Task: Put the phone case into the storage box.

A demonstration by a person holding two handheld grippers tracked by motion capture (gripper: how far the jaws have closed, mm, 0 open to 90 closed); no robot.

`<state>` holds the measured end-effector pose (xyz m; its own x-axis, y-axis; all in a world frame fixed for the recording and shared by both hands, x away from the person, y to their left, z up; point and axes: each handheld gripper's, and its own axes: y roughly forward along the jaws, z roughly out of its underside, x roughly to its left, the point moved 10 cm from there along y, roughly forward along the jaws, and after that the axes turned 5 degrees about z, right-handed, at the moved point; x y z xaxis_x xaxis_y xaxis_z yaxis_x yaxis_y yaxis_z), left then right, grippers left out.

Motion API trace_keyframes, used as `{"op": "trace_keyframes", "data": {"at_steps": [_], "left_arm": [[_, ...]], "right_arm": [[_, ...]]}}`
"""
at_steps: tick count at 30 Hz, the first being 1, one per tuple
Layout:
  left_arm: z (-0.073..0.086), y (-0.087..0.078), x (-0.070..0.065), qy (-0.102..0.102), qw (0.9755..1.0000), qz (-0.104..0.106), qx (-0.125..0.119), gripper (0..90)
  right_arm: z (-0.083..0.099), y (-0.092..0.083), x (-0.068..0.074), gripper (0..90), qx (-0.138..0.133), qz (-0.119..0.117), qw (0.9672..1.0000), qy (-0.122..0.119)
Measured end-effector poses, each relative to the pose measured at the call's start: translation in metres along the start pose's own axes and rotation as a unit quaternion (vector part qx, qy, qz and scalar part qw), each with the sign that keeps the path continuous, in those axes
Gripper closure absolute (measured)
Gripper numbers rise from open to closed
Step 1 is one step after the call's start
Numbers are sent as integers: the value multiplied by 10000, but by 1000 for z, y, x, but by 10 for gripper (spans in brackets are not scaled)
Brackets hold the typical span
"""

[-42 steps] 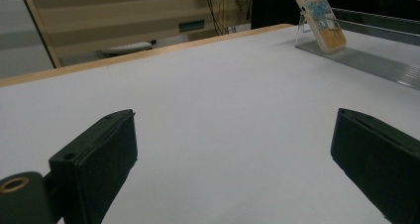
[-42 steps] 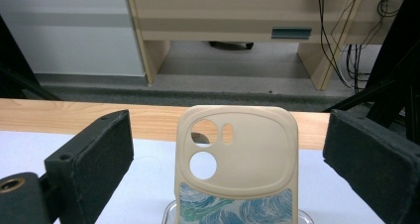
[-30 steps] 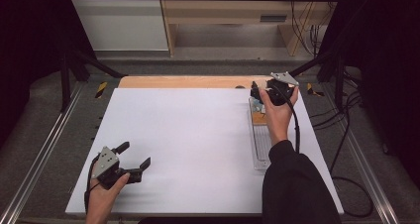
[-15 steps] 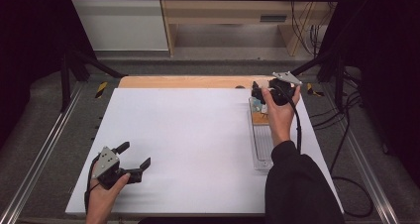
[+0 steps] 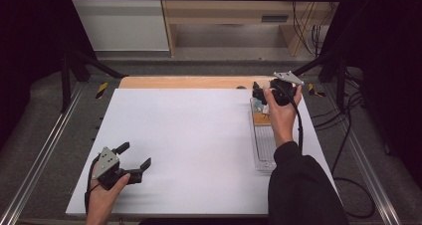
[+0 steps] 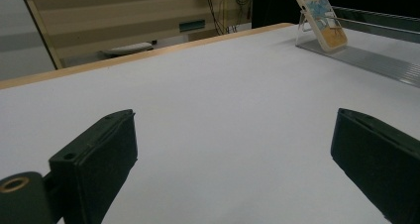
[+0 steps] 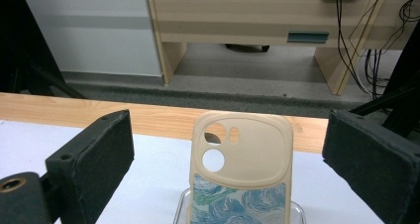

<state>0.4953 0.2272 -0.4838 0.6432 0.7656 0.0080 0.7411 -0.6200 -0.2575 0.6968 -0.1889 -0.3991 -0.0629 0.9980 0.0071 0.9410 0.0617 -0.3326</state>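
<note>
Right fingers: matte black, blocky pads with a fine-grained, rubbery face and a small screw hole near the top corner; they stand wide apart and hold nothing.
Right gripper: held up at the far right of the surface, above the far end of the rack, a grey three-cornered plate on top and a black cable running back along the sleeve.
Case: a phone case, between the right fingers in the right gripper view but touching neither; it stands upright, its back turned to that camera.
Case look: cream, smooth and slightly glossy, corners rounded; a raised camera panel with one round hole, one partly cut round hole and a short slot; below it a swirled print in blue, green and white.
Rack: clear plastic, long and narrow, ribbed with fine slots, lying along the right edge of the surface; the case leans in its far end.
Left fingers: the same black pads, spread wide, empty.
Left gripper: low at the near left corner, well apart from the case.
Surface: flat white matte sheet, with a pale wood strip along the far edge.
</note>
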Motion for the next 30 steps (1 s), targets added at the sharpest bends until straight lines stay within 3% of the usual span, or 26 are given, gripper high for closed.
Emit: {"op": "trace_keyframes", "data": {"at_steps": [13,30], "left_arm": [[0,0,1,-14,10000,-6,-8,36],[0,0,0,-9,10000,0,5,36]], "right_arm": [[-1,-4,5,58,13,-109,9999,16],[-1,-11,8,65,-34,-153,9998,-136]]}}
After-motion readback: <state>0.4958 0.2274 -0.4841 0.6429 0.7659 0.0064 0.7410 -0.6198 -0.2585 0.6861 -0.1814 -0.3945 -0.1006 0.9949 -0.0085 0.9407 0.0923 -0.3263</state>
